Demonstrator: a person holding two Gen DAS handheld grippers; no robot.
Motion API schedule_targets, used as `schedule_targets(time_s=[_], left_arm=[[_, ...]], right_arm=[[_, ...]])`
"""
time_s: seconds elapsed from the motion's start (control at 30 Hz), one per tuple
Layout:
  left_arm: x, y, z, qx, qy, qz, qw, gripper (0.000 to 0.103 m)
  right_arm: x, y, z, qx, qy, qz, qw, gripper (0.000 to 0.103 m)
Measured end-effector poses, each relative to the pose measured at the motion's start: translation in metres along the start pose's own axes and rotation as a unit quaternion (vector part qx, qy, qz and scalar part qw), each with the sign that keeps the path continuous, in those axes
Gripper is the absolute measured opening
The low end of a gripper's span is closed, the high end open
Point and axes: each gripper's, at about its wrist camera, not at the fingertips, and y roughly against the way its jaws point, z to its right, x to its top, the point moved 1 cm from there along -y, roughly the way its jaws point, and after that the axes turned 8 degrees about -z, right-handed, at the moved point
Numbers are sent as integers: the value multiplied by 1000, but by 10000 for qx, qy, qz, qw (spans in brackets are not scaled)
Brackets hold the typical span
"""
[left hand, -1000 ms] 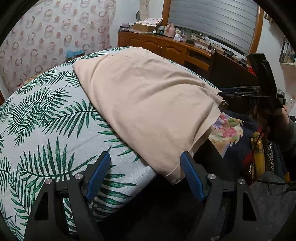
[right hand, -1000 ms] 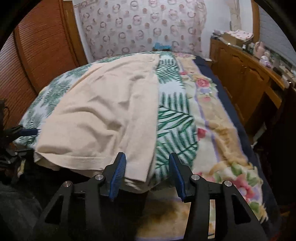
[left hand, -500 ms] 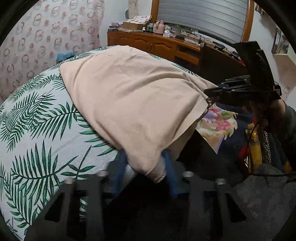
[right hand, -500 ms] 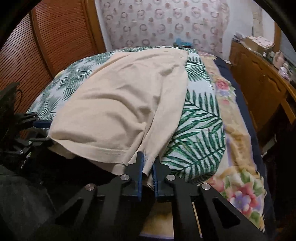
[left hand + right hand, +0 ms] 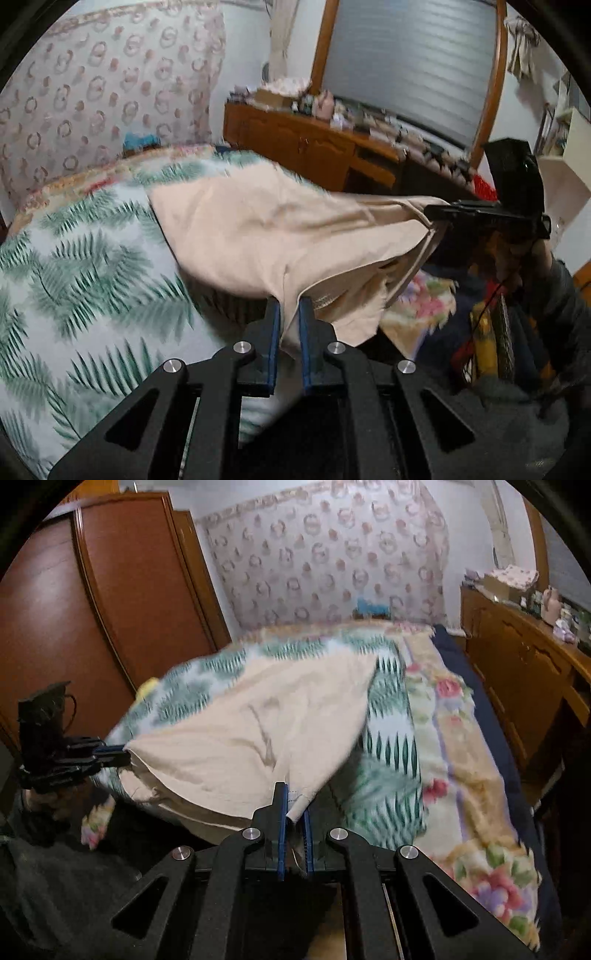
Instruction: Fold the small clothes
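A beige garment (image 5: pixel 266 236) lies on the palm-leaf bed cover (image 5: pixel 81 266), its near edge lifted off the bed. My left gripper (image 5: pixel 287 314) is shut on one near corner of the garment. My right gripper (image 5: pixel 293 805) is shut on the other near corner (image 5: pixel 295 797). The garment (image 5: pixel 258 731) hangs stretched between the two grippers, its far part still resting on the bed. The right gripper also shows in the left wrist view (image 5: pixel 436 214), and the left gripper shows in the right wrist view (image 5: pixel 122 757).
A floral blanket (image 5: pixel 465 760) covers the right side of the bed. A wooden dresser (image 5: pixel 317 147) with clutter stands along the wall. A wooden wardrobe (image 5: pixel 110 598) stands at the left. A patterned headboard cloth (image 5: pixel 332 554) hangs behind the bed.
Both grippers went from open at the garment's near edge to shut on its corners. They have since lifted the edge up off the bed.
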Motion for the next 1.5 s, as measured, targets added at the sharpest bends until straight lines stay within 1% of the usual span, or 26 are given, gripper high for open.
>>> schedule_targets(time_s=[0.17, 0.27, 0.33, 0.47, 0.53, 0.6, 0.73, 0.8, 0.87, 0.9, 0.93, 0.97, 1.0, 1.03, 1.07, 1.13, 1.2, 1.3, 1.4, 1.5], left_arm=[[49, -6, -33, 104, 98, 311, 9994, 11], [75, -18, -54, 237, 192, 395, 9988, 11], [90, -27, -70, 289, 291, 415, 9983, 11], [116, -51, -99, 424, 452, 368, 9974, 11], [127, -64, -111, 464, 521, 319, 9971, 11], [137, -77, -122, 555, 560, 283, 9965, 11], [154, -98, -142, 664, 681, 175, 9953, 11], [158, -102, -152, 782, 728, 164, 9941, 12], [159, -102, -161, 823, 776, 185, 9934, 32], [159, -101, -165, 822, 798, 217, 9932, 36], [157, -100, -167, 786, 798, 229, 9934, 43], [155, -100, -167, 739, 778, 220, 9940, 46], [151, -101, -167, 679, 750, 180, 9947, 47], [148, -102, -166, 637, 736, 130, 9952, 51], [143, -107, -165, 588, 706, 35, 9958, 55], [134, -117, -162, 554, 625, -190, 9963, 59], [131, -128, -160, 545, 528, -362, 9965, 59], [126, -148, -156, 609, 417, -669, 9950, 59], [128, -161, -156, 581, 366, -780, 9946, 59], [136, -172, -155, 689, 241, -901, 9933, 59]], right_arm=[[44, 3, 10, -2, 56, 602, 9982, 7], [74, -8, 16, -74, 88, 823, 9965, 7], [92, -21, 20, -151, 124, 878, 9960, 7], [125, -57, 29, -260, 116, 825, 9962, 7], [140, -78, 35, -363, 173, 666, 9970, 7], [152, -97, 33, -454, 218, 563, 9971, 7], [181, -134, 43, -488, 127, 413, 9979, 7], [193, -150, 48, -455, 60, 282, 9986, 7], [199, -159, 49, -464, 50, 145, 9988, 7], [204, -164, 51, -500, 66, 102, 9987, 7], [208, -170, 51, -586, 68, 44, 9982, 13], [210, -171, 50, -670, 58, -10, 9977, 16], [214, -173, 50, -750, 50, -46, 9972, 24], [215, -173, 49, -804, 39, -56, 9967, 32], [215, -170, 48, -810, 34, -36, 9967, 35], [214, -163, 47, -782, 52, 5, 9969, 45], [212, -159, 48, -827, 82, 2, 9965, 51], [206, -154, 47, -846, 211, -66, 9962, 52], [199, -160, 45, -765, 399, -336, 9957, 52], [197, -174, 42, -771, 607, -683, 9928, 52]])
